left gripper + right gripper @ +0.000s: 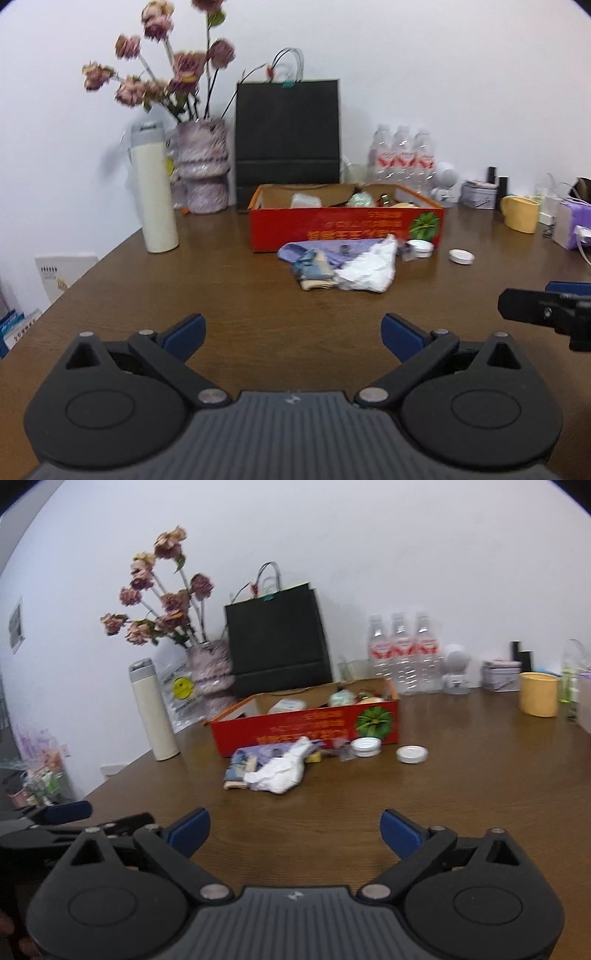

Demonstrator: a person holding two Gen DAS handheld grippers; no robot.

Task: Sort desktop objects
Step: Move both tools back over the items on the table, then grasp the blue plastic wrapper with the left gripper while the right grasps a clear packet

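Both my left tongs [291, 338] and right tongs [295, 834] stand apart, holding nothing. The pile of cloths [340, 264] lies on the bench [221, 288] straight ahead, against the red box [345, 225]. I judge neither hand clearly nearer.

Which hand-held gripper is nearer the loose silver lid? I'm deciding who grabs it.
Right. The right hand-held gripper is open, just left of the silver lid; the left hand-held gripper, also open, is farther left.
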